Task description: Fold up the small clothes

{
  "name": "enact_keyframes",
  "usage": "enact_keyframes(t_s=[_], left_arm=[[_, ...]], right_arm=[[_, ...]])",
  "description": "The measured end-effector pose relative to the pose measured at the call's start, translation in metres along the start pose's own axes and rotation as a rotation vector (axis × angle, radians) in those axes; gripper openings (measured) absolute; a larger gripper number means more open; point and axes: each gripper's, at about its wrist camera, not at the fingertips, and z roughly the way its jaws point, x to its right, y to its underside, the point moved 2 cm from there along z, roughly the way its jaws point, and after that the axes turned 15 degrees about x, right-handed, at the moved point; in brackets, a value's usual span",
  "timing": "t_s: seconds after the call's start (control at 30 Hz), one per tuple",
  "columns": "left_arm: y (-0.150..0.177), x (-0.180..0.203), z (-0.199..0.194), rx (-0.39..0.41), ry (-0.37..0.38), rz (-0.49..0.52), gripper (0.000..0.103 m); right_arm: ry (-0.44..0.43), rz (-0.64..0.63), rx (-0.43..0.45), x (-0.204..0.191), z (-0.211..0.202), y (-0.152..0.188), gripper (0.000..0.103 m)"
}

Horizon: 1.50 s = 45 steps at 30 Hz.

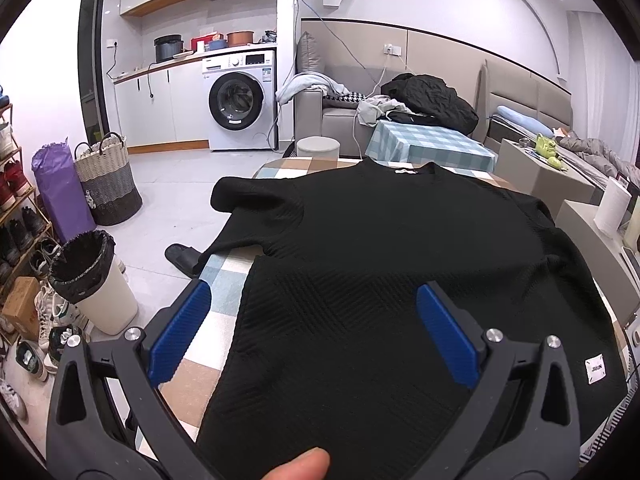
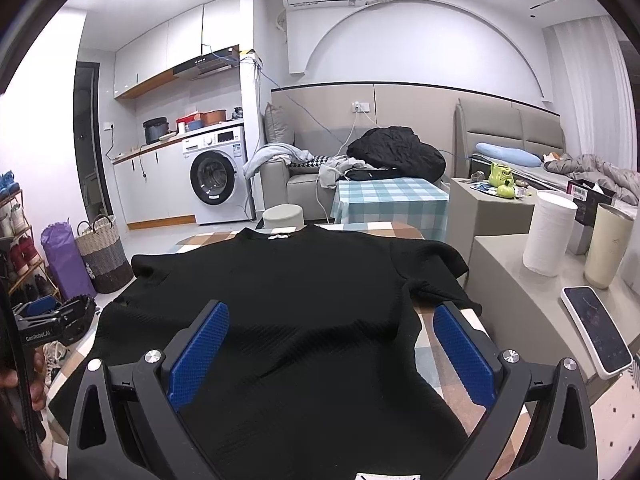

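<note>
- Black T-shirt (image 1: 400, 240) lies spread flat on the checked table (image 1: 224, 304), collar toward the far edge, hem toward the near edge.
- White neck label (image 2: 279, 236) shows inside the collar; a second white tag (image 1: 595, 368) sits on the fabric near the hem, toward the table's right edge.
- One short sleeve (image 1: 248, 196) reaches to the left edge of the table and hangs partly past it; the other sleeve (image 2: 436, 264) lies by the right edge.
- Left gripper (image 1: 312, 300): jaws spread wide, blue pads (image 1: 180, 336) apart, nothing between them; it hovers over the shirt's lower left part, one finger above bare tablecloth, the other above cloth.
- A fingertip (image 1: 304, 462) shows at the bottom of the left wrist view.
- Right gripper (image 2: 332, 320): jaws spread wide, holding nothing; it hovers over the shirt's lower right part, right pad (image 2: 464, 356) above the tablecloth beside the shirt's side edge.
- Whether either gripper touches the fabric cannot be told.
- White paper roll (image 2: 546, 232) and phone (image 2: 598, 328) rest on the grey unit to the right of the table.
</note>
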Motion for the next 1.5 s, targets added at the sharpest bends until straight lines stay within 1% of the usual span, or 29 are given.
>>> enact_keyframes(t_s=[0.23, 0.33, 0.47, 0.63, 0.83, 0.97, 1.23, 1.5], left_arm=[[0.001, 0.004, -0.005, 0.006, 0.026, 0.004, 0.102], [0.003, 0.005, -0.005, 0.009, 0.021, 0.019, 0.102], [0.004, 0.005, -0.003, -0.001, 0.029, 0.012, 0.102], [0.002, 0.004, -0.003, 0.012, 0.03, 0.021, 0.102], [0.005, 0.006, 0.001, -0.003, 0.049, 0.047, 0.102], [0.008, 0.006, 0.006, -0.012, 0.07, 0.03, 0.102], [0.009, 0.004, 0.009, -0.003, 0.03, 0.035, 0.102], [0.005, -0.004, 0.01, 0.012, 0.037, -0.009, 0.102]], right_arm=[[-0.004, -0.002, -0.003, 0.003, 0.001, 0.001, 0.103], [-0.003, -0.004, -0.01, 0.004, 0.003, 0.002, 0.103], [-0.015, 0.001, -0.01, 0.001, 0.005, 0.002, 0.103], [-0.026, 0.003, -0.007, 0.0, 0.007, 0.003, 0.103], [-0.008, -0.012, -0.011, -0.001, 0.012, 0.005, 0.103], [-0.006, -0.02, -0.003, -0.002, 0.013, 0.005, 0.103], [0.0, -0.04, -0.017, -0.004, 0.018, 0.008, 0.103], [-0.001, -0.053, -0.039, -0.008, 0.023, 0.011, 0.103]])
